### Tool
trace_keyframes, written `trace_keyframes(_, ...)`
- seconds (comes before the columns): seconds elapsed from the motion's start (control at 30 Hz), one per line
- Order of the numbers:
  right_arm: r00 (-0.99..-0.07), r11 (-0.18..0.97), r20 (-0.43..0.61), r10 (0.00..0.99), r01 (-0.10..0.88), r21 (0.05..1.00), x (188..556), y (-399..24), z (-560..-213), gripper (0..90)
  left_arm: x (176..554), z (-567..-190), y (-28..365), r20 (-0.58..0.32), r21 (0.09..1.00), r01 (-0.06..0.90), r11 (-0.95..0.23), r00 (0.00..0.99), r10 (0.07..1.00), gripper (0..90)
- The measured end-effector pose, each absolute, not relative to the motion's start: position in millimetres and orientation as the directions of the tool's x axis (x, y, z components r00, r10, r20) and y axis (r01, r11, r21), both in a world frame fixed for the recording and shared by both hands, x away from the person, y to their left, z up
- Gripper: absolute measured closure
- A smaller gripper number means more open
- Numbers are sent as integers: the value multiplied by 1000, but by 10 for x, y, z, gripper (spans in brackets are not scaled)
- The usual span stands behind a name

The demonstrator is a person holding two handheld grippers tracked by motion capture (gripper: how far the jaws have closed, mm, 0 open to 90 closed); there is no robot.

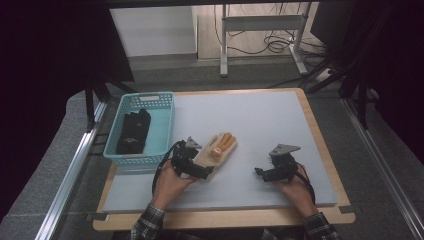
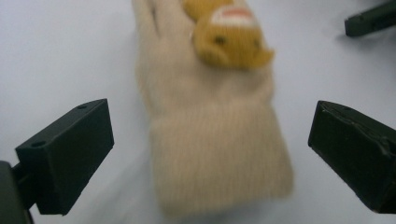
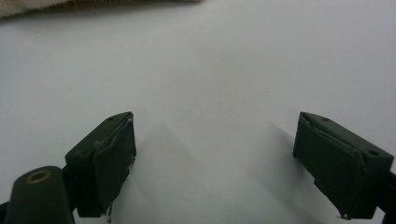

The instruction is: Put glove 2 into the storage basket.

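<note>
Blue basket (image 1: 162, 107) far left of left gripper (image 1: 206, 172), black glove (image 1: 134, 131) inside. Left gripper jaws spread wide, cuff of beige glove (image 2: 210, 140) between them, not yet pinched. Glove flat on grey mat (image 1: 260, 125). Step looks like approach for grasp; next: lower, close on cuff. Right gripper (image 1: 260, 173) well right of glove, jaws spread, holding nothing.
</note>
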State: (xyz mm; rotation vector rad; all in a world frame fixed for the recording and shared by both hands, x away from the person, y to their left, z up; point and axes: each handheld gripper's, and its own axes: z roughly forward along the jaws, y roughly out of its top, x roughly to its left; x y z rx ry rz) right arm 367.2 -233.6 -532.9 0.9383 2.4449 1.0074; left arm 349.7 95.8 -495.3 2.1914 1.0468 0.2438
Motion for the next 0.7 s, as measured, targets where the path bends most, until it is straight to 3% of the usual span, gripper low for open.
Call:
trace_keyframes(0.47, -727, 531, -54, 685, 448, 719, 3671, -2336, -5330, 129, 3936, -5221, 563, -86, 536, 684, -495, 627, 774, 26)
trace_keyframes(0.57, -727, 531, -54, 685, 448, 719, 3671, -2336, -5330, 128, 3931, -5240, 551, -81, 531, 686, -497, 625, 776, 82)
trace_keyframes(0.7, -727, 532, -54, 685, 448, 719, 3671, -2336, -5330, 129, 3896, -5209, 541, -50, 526, 677, -514, 628, 777, 227)
